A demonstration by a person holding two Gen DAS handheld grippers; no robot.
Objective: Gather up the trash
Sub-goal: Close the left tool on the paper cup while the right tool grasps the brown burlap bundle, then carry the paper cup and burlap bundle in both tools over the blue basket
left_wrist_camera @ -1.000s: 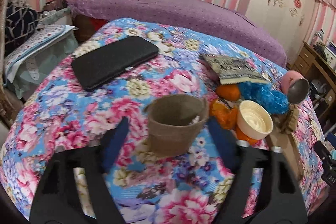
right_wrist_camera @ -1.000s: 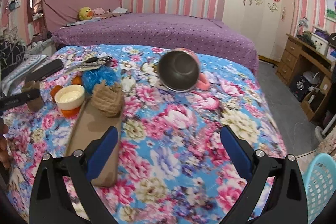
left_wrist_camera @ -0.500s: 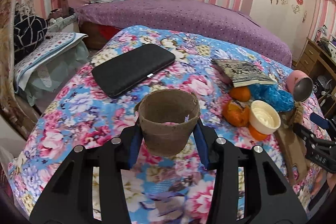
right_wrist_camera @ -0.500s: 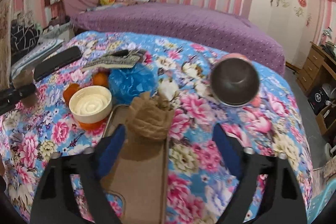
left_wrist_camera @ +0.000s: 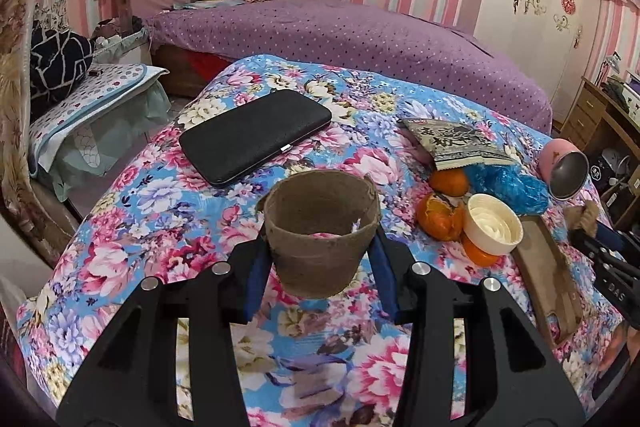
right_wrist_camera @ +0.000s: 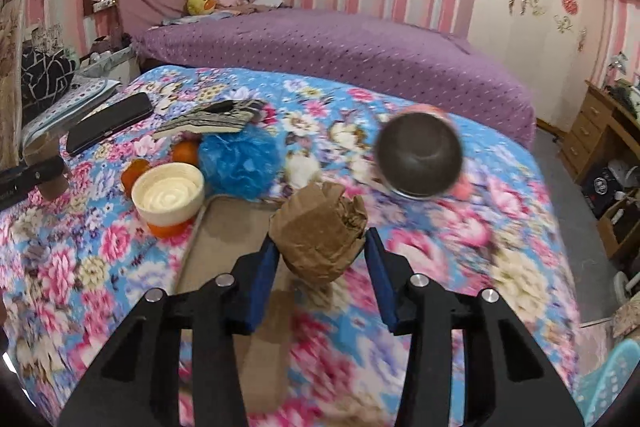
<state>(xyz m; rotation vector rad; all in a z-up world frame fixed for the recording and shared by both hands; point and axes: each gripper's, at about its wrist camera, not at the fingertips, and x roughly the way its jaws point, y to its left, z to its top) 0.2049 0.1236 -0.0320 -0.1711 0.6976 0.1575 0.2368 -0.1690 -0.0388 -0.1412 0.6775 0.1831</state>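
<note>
My left gripper [left_wrist_camera: 320,247] is shut on a brown fibre pot [left_wrist_camera: 320,227] and holds it over the floral table [left_wrist_camera: 160,227]; a scrap of paper shows inside the pot. My right gripper [right_wrist_camera: 320,259] is shut on a crumpled brown paper ball [right_wrist_camera: 320,231], lifted above a brown tray [right_wrist_camera: 224,251]. Orange peel [left_wrist_camera: 440,215], a blue plastic bag [left_wrist_camera: 508,183] and a snack packet [left_wrist_camera: 456,143] lie at the right of the left wrist view. In the right wrist view the peel [right_wrist_camera: 136,175] and the bag [right_wrist_camera: 240,159] lie to the left.
A black case [left_wrist_camera: 256,139] lies behind the pot. A cream bowl [right_wrist_camera: 168,191] sits on orange pieces. A pink metal cup [right_wrist_camera: 420,155] lies on its side. A purple bed [left_wrist_camera: 360,39] stands behind the table. A light blue basket [right_wrist_camera: 612,387] stands on the floor at lower right.
My left gripper closed on the pot and lifted it. My right gripper swung left to the paper ball, closed on it and raised it off the tray.
</note>
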